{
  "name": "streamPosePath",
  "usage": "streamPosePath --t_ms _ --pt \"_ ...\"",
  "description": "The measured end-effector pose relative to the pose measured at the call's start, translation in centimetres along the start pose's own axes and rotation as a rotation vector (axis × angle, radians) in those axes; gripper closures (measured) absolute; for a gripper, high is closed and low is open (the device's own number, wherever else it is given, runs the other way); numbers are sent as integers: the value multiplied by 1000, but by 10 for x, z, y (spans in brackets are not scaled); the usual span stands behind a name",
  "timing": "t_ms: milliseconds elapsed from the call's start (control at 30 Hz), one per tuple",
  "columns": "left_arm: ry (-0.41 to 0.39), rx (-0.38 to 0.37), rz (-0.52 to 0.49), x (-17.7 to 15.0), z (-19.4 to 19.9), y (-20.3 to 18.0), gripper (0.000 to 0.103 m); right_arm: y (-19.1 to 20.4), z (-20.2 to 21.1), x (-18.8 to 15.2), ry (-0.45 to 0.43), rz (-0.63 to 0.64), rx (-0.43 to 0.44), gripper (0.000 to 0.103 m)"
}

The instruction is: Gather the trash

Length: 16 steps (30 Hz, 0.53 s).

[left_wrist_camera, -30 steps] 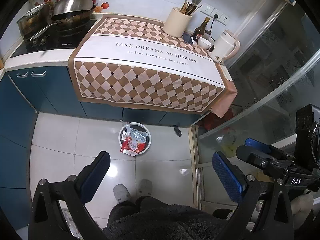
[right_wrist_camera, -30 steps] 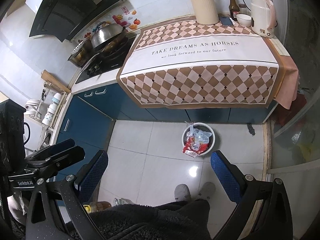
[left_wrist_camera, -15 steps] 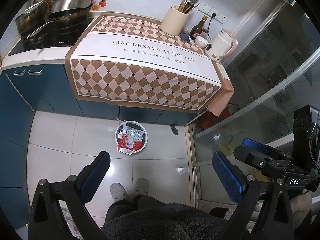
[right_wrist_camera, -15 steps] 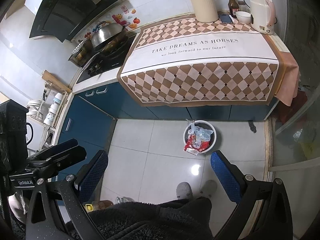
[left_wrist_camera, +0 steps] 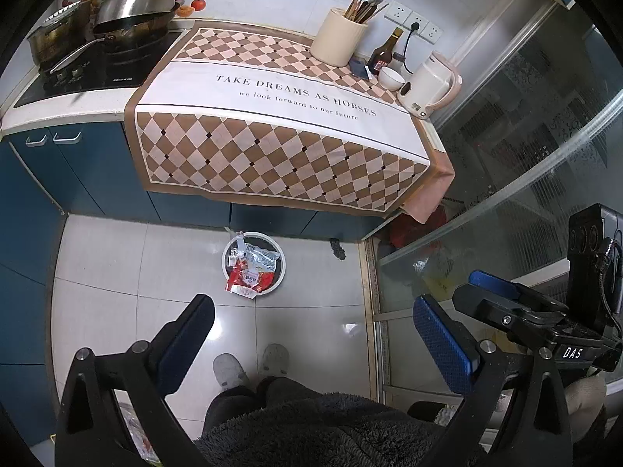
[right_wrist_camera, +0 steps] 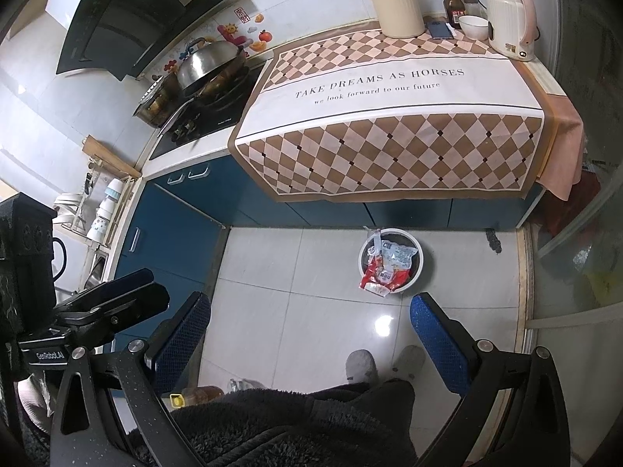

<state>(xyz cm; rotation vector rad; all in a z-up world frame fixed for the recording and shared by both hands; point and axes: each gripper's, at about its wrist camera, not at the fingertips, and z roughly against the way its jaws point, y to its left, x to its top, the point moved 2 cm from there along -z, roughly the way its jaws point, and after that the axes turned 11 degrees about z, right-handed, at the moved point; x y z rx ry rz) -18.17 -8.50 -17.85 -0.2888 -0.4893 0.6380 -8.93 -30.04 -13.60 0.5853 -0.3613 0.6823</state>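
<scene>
A round white trash bin [left_wrist_camera: 281,260] stands on the tiled floor in front of the blue cabinets, holding red and clear wrappers [left_wrist_camera: 249,278]; a red wrapper hangs over its near rim. It also shows in the right wrist view [right_wrist_camera: 417,251]. My left gripper [left_wrist_camera: 311,330] is open and empty, held high above the floor, nearer than the bin. My right gripper [right_wrist_camera: 309,325] is open and empty, also high above the floor.
A counter with a checked cloth [left_wrist_camera: 272,124] carries a utensil jar [left_wrist_camera: 338,41], sauce bottle [left_wrist_camera: 383,52], bowl [left_wrist_camera: 391,78] and kettle [left_wrist_camera: 430,85]. Pans [left_wrist_camera: 132,11] sit on the stove at left. A glass door [left_wrist_camera: 525,179] is at right. My feet [left_wrist_camera: 251,364] are below.
Both views have shifted slightly: the counter and bin sit a little higher and further left in the left view. Both grippers stay open and empty.
</scene>
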Motion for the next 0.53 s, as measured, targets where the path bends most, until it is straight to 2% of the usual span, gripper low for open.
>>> streamPosePath --t_ms 533 --pt "-11 5 -20 2 3 -5 0 -1 0 -1 -1 -3 3 0"
